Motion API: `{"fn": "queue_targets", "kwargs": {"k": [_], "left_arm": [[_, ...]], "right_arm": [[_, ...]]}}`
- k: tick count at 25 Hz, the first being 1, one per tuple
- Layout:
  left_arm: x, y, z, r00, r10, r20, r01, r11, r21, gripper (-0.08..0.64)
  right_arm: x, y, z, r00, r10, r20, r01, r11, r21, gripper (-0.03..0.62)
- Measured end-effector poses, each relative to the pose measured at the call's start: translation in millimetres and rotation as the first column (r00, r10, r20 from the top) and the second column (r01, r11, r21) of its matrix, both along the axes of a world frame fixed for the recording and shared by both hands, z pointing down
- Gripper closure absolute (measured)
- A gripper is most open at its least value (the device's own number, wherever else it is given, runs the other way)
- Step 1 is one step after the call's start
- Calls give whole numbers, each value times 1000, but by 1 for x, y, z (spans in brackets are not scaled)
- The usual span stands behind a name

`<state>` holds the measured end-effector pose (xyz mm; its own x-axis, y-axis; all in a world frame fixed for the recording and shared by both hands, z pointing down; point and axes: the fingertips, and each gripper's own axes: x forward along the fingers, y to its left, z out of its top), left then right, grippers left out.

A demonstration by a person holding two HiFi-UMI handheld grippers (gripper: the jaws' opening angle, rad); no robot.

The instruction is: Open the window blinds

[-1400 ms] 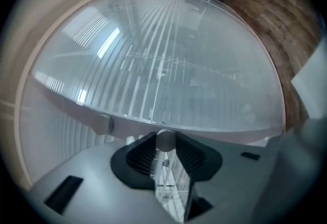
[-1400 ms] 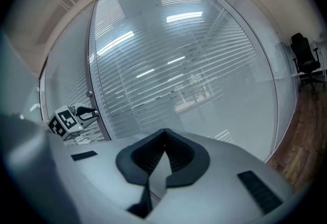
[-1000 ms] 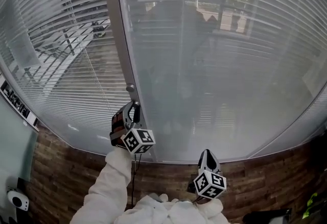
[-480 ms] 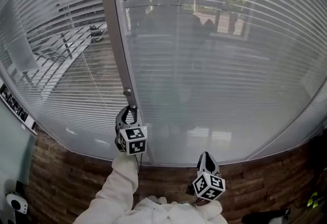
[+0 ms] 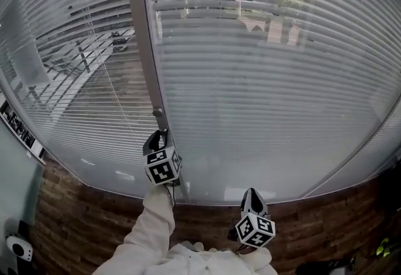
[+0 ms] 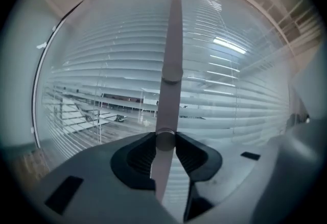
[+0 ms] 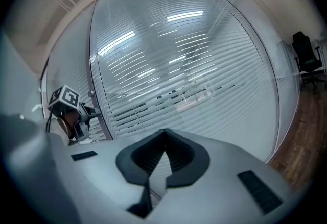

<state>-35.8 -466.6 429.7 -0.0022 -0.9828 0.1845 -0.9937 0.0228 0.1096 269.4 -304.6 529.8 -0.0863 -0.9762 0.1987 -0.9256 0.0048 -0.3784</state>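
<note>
White slatted blinds (image 5: 263, 98) hang behind the glass on both sides of a grey upright frame post (image 5: 141, 36). My left gripper (image 5: 158, 136) reaches onto that post, just below a small round knob (image 5: 158, 113). In the left gripper view its jaws (image 6: 164, 139) are shut on a second round knob (image 6: 164, 138) on the post; the upper knob (image 6: 172, 73) sits farther up. My right gripper (image 5: 252, 195) hangs low in front of the right pane, shut with nothing between its jaws (image 7: 164, 136), and touches nothing.
Dark wood-look flooring (image 5: 75, 217) lies below the window. A black office chair (image 7: 305, 57) stands at the far right of the room. Through the left pane I see an outdoor area with a railing (image 5: 81, 57).
My left gripper has rolled about its own axis while staying on the post. The slats of the right pane now show as broader, brighter bands, and the dark reflection in the glass has faded.
</note>
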Motion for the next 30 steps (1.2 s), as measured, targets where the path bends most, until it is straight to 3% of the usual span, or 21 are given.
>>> {"fn": "queue_targets", "kwargs": {"k": [4, 11, 17, 24, 30], "left_arm": [[-3, 1, 0, 991, -16, -135, 16, 1000, -2, 437], [-6, 1, -1, 975, -53, -215, 58, 998, 16, 436], [-7, 0, 2, 931, -69, -359, 79, 997, 12, 437], [-4, -2, 7, 893, -67, -445, 87, 996, 23, 437], [-5, -2, 7, 845, -73, -530, 119, 991, 54, 436]], "right_arm": [[1, 4, 3, 1000, 2, 5, -2, 1000, -7, 578], [8, 7, 2, 1000, 13, 4, -13, 1000, -10, 580], [10, 9, 2, 1000, 11, 3, -11, 1000, -10, 578], [15, 10, 3, 1000, 13, 10, -13, 1000, -14, 578], [17, 10, 3, 1000, 15, 13, -15, 1000, -17, 578]]}}
